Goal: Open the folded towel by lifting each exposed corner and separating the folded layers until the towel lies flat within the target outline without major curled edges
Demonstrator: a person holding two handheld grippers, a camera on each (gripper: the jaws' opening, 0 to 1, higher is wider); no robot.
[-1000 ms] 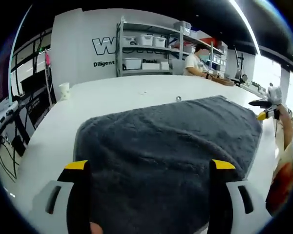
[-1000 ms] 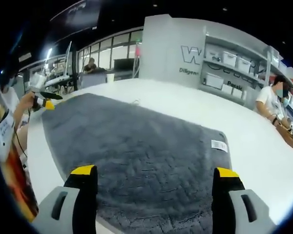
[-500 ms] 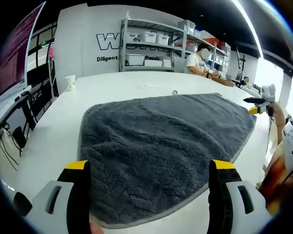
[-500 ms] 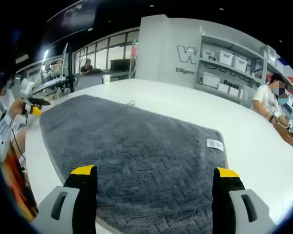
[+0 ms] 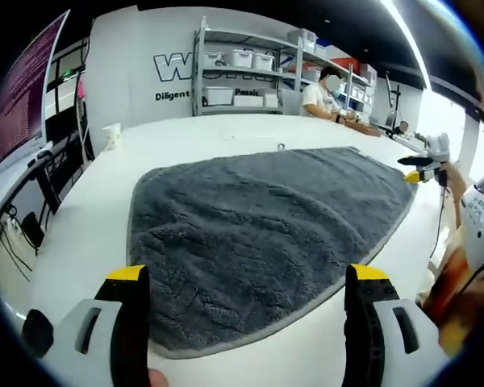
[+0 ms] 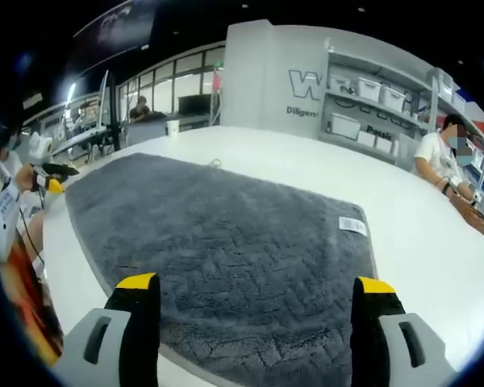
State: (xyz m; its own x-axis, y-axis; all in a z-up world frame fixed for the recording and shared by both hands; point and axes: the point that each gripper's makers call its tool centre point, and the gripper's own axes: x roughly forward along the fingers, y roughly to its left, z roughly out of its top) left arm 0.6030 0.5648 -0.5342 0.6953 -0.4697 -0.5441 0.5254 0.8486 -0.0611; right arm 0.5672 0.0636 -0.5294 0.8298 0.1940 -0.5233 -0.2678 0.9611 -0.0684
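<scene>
**Towel looks opened out; both grippers spread and empty above its near edge**

The left gripper (image 5: 246, 322) has its 2 yellow-tipped jaws spread wide with nothing between them, hanging just above the near edge of the table (image 5: 89, 226). The right gripper (image 6: 256, 326) is the same: jaws apart, holding nothing, poised over its own end of the cloth.

Ahead of both lies the dark grey towel (image 5: 266, 218), spread in what looks like a single layer on the white table. From the left gripper it runs forward and off to the right, its long axis stretching toward the far end where the other gripper shows small at the edge of the view. From the right gripper the towel (image 6: 218, 242) runs forward and to the left, with a small white label (image 6: 352, 225) near its right-hand edge. I can't make out any target outline on the table from here.

Each gripper is nearest its own short end, so any leftover curl would fall to whichever side it sits on. The near hem in the left gripper view seems to rise slightly in a soft ridge; I'd judge that the only spot still wanting a smoothing touch. No folded layer is visible.

Beyond the table stand shelves (image 5: 242, 72) with white bins, and a seated person (image 6: 444, 165) works at a far bench.
</scene>
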